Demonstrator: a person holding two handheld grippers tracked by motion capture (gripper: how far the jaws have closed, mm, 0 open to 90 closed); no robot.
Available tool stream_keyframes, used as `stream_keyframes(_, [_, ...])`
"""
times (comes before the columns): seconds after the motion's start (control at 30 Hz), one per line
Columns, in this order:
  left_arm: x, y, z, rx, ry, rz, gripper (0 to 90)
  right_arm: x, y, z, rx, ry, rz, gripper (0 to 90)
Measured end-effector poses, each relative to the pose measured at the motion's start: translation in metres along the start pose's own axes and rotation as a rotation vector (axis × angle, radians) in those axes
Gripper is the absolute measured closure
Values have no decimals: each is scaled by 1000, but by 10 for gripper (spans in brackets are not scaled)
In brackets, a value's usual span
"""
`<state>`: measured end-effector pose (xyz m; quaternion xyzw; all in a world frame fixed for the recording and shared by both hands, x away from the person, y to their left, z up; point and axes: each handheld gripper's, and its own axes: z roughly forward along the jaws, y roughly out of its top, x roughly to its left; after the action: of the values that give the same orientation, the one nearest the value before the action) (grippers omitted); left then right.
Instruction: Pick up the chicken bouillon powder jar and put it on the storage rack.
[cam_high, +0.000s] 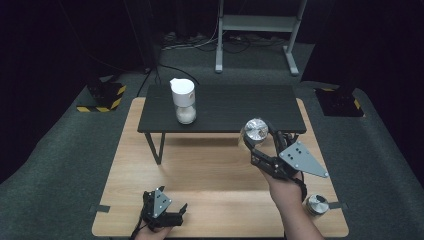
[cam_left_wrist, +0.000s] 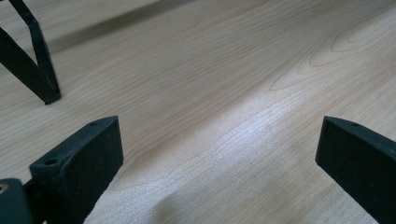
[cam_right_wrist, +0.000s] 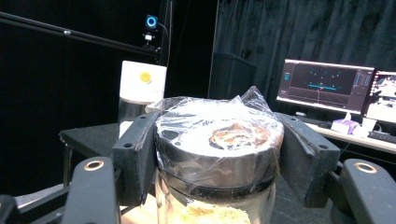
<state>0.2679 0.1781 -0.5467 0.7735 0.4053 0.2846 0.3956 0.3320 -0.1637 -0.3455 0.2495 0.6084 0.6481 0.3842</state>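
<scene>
**Wrapped jar held over a pale wood worktop in a dark room**

At six o'clock in the high view, the left tongs rest low on the light wooden worktop, jaws spread wide with bare grain between them. At five o'clock a second silver-lidded jar stands near the worktop's edge. Just above it, toward the centre-right, the right tongs are clamped on the glass jar with a silver metal lid wrapped in clear film, held above the wood; the right gripper view shows both pads pressed to the lid's sides and a tan powder inside. Farther off, a small black table stands on the worktop, carrying a white-topped glass grinder at eleven o'clock. Around the worktop lies grey carpet, with yellow-and-black striped blocks at ten o'clock and a grey metal frame at twelve. Beyond, black curtains and lit monitors.
</scene>
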Motion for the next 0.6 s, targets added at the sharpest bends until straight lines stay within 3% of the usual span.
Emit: stream_keyframes(0.6, [1,0,-1,-7,-5,-6,9,-5,6,20,-10,-40,-2,344])
